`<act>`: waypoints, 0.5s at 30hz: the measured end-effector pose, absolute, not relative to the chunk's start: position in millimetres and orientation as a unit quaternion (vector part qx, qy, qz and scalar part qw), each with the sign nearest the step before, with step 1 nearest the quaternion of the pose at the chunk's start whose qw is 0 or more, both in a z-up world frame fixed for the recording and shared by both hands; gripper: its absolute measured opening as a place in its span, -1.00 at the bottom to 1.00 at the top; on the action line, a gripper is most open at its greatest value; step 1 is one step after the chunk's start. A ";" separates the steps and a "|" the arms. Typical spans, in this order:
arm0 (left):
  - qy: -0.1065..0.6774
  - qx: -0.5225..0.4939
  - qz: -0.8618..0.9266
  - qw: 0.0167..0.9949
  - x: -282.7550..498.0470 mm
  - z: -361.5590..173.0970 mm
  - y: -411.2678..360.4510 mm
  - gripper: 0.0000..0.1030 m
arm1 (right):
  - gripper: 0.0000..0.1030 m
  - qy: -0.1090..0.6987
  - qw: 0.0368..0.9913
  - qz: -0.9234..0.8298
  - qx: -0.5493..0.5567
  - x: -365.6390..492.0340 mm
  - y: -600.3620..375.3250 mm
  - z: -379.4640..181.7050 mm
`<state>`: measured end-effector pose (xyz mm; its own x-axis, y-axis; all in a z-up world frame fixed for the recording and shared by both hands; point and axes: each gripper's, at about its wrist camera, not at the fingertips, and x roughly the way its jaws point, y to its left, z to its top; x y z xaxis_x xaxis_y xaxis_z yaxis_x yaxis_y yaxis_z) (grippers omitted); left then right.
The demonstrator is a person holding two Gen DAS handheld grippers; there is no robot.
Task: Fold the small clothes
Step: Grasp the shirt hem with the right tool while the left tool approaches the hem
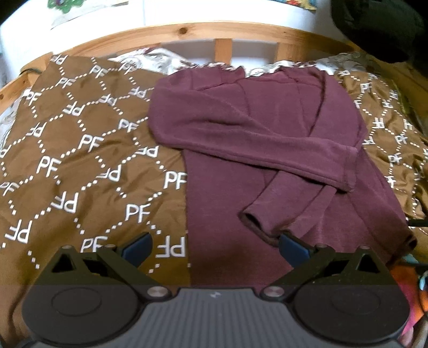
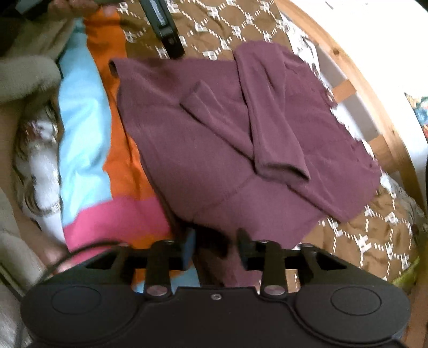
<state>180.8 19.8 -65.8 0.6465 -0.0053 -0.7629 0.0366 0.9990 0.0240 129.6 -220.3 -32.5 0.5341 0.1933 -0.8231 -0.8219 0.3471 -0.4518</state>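
Observation:
A maroon long-sleeved top (image 1: pixel 240 139) lies flat on a brown blanket (image 1: pixel 67 150), both sleeves folded across its body. My left gripper (image 1: pixel 215 247) is open just above the top's near hem, its right fingertip (image 1: pixel 291 246) by a sleeve cuff (image 1: pixel 256 224). In the right wrist view the same top (image 2: pixel 214 128) spreads ahead. My right gripper (image 2: pixel 216 249) is part open at the top's near edge, with cloth lying between the fingers; no grip shows. The left gripper (image 2: pixel 163 24) shows at the top's far side.
A wooden bed frame (image 1: pixel 187 32) and white wall run behind the blanket. An orange, light blue and pink cloth (image 2: pixel 88 150) lies left of the top in the right wrist view. A dark object (image 1: pixel 374 24) hangs at the upper right.

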 end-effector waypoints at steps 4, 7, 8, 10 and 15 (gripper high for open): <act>0.393 0.020 -0.048 0.918 172.9 -58.1 11.8 0.99 | -0.06 0.326 0.734 0.376 -0.462 126.4 -197.1 -40.3; 0.381 0.026 -0.062 0.922 168.9 -55.1 6.5 0.99 | -0.06 0.327 0.724 0.400 -0.457 126.4 -179.4 -52.3; 0.379 0.028 -0.066 0.923 168.3 -54.8 5.4 0.99 | -0.07 0.328 0.721 0.407 -0.454 126.0 -174.4 -56.1; 0.376 0.029 -0.075 0.923 167.7 -54.5 2.9 0.99 | -0.16 0.327 0.721 0.413 -0.450 125.7 -165.6 -64.1; 0.375 0.040 -0.098 0.921 167.0 -56.0 -3.1 0.99 | -0.64 0.331 0.751 0.407 -0.401 136.4 -166.4 -69.5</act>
<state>167.0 -3.1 -56.0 0.7002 -0.1504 -0.6979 0.2106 0.9776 0.0007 136.4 -166.4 -69.5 0.4500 0.3465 -0.8231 -0.8765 0.3478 -0.3328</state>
